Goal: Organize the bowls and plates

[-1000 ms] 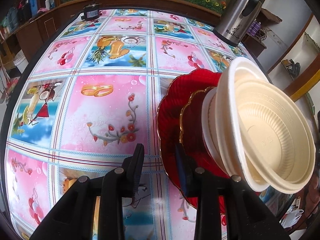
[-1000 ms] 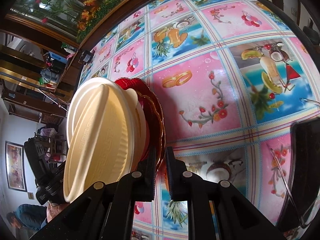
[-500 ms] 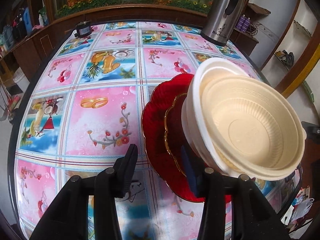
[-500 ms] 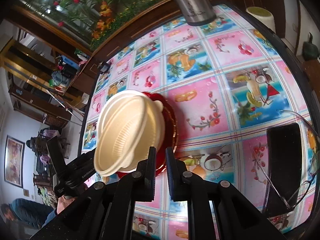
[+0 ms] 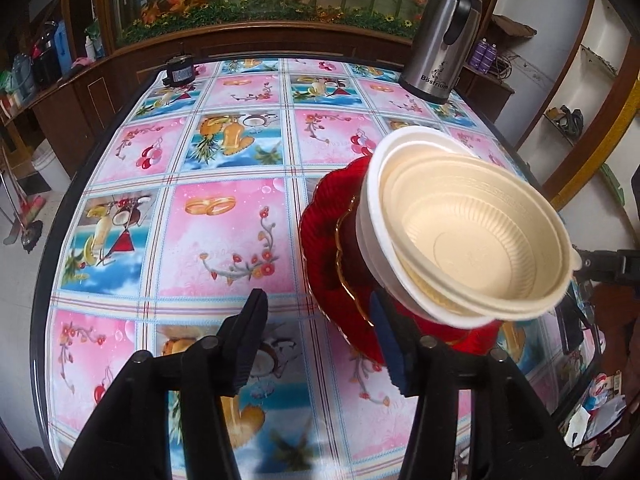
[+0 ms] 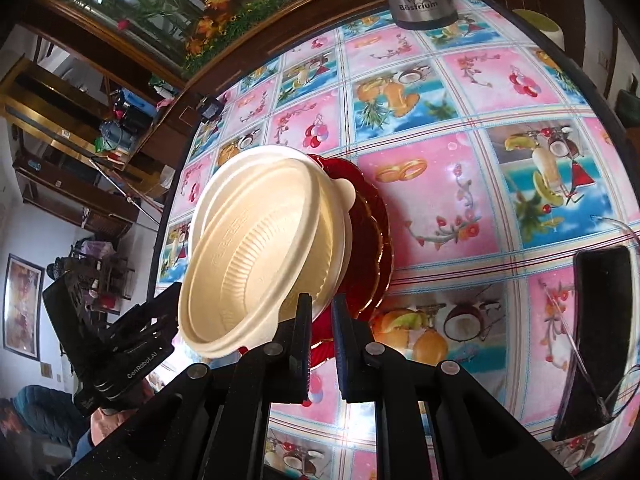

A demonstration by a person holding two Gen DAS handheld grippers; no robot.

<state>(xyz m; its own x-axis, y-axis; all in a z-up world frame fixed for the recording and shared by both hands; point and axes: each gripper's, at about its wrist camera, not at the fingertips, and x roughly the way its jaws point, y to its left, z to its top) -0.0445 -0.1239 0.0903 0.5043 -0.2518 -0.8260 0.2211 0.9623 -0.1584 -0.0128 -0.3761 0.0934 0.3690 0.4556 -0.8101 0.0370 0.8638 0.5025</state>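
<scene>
Two cream plastic bowls (image 5: 472, 248) sit nested on a pair of red gold-rimmed plates (image 5: 324, 248). The stack hangs a little above the patterned tablecloth (image 5: 224, 224). My right gripper (image 6: 322, 304) is shut on the near rim of the red plates (image 6: 370, 216), under the bowls (image 6: 256, 256). The jaws of my left gripper (image 5: 316, 300) are opening. Only tablecloth shows between them. Its right finger (image 5: 390, 336) stands just in front of the plates' rim and does not pinch it.
A steel thermos jug (image 5: 440, 40) stands at the table's far right corner. A small black device (image 5: 180, 72) sits on the far edge. A black phone with a cable (image 6: 596, 340) lies to the right of the stack. The table ends in a dark rim (image 5: 44, 248).
The left jaws have spread wider, off the plates' rim. In both views the tablecloth has dropped away while the stack stays the same size at the right gripper, so the stack has risen.
</scene>
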